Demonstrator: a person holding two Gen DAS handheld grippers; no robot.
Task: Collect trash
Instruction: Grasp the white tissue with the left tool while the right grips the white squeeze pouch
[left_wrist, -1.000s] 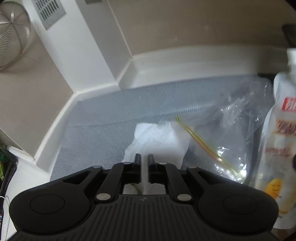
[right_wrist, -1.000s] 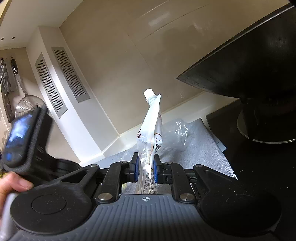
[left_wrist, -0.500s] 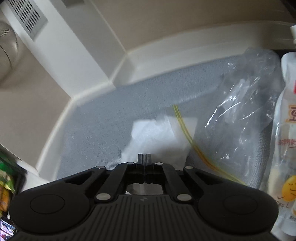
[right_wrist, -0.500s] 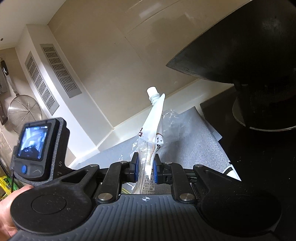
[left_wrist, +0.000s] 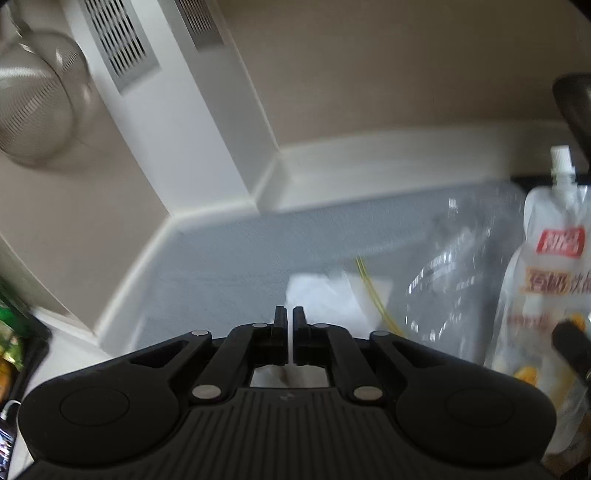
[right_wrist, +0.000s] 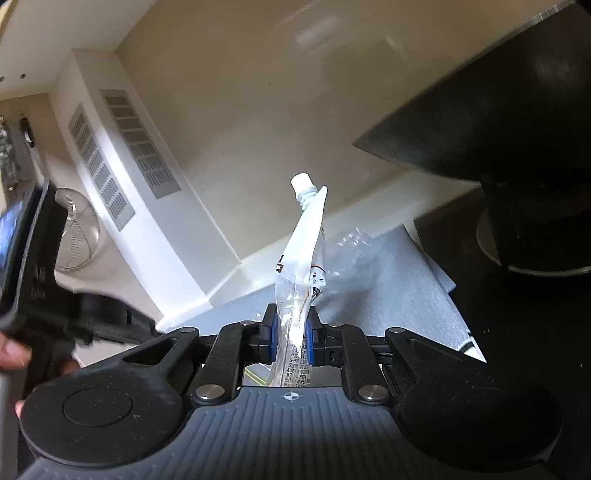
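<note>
Hovering over the grey mat (left_wrist: 221, 266), the left gripper (left_wrist: 290, 325) is working at the crumpled tissue (left_wrist: 325, 299). Its fingers, a slit apart, have just been easing open, with white paper showing in the gap and the grip uncertain. Next it is needing a firm pinch, then the clear zip bag (left_wrist: 454, 280). The right gripper (right_wrist: 291, 332) is clamping the drink pouch (right_wrist: 303, 258) mid-body, long axis upright, spout pointing up and slightly away.

On the grey mat (left_wrist: 229, 266): one crumpled white tissue (left_wrist: 325, 299), one clear plastic bag (left_wrist: 454, 280) with a yellow seal strip, one white spouted drink pouch (right_wrist: 301, 254). Against the wall: one wire-mesh strainer (left_wrist: 33, 107), two slotted vents (right_wrist: 122, 147). Two handheld grippers, left (left_wrist: 290, 317) and right (right_wrist: 290, 325). One black pan (right_wrist: 498, 110).
</note>
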